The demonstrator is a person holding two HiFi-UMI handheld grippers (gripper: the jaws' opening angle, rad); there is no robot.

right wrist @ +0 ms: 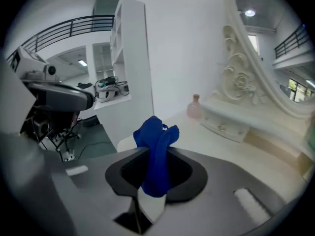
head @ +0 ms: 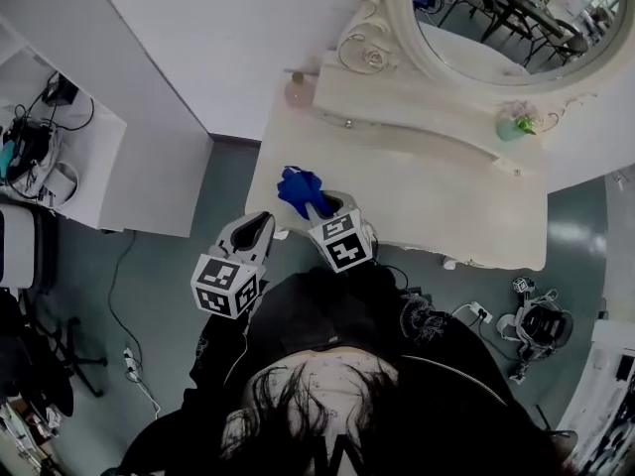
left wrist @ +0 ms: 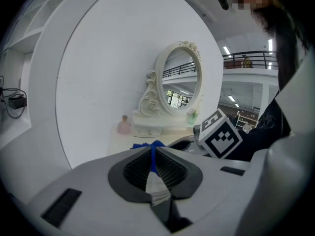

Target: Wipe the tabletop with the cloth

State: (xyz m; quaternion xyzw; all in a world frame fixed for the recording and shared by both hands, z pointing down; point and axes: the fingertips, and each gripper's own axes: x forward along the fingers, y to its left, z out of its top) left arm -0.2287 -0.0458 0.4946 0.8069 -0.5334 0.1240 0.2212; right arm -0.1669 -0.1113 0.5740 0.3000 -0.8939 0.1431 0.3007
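A bunched blue cloth stands up over the front left part of the cream tabletop. My right gripper is shut on it. In the right gripper view the cloth rises out of the closed jaws of the right gripper, above the tabletop. My left gripper hangs just off the table's front left corner, over the floor, beside the right one. In its own view the left gripper has its jaws together with nothing held; a sliver of the cloth shows beyond them.
An ornate oval mirror and a raised drawer shelf stand at the table's back. A pink bottle sits at the back left, a green cup at the back right. A white shelf unit stands left; cables and gear lie on the floor.
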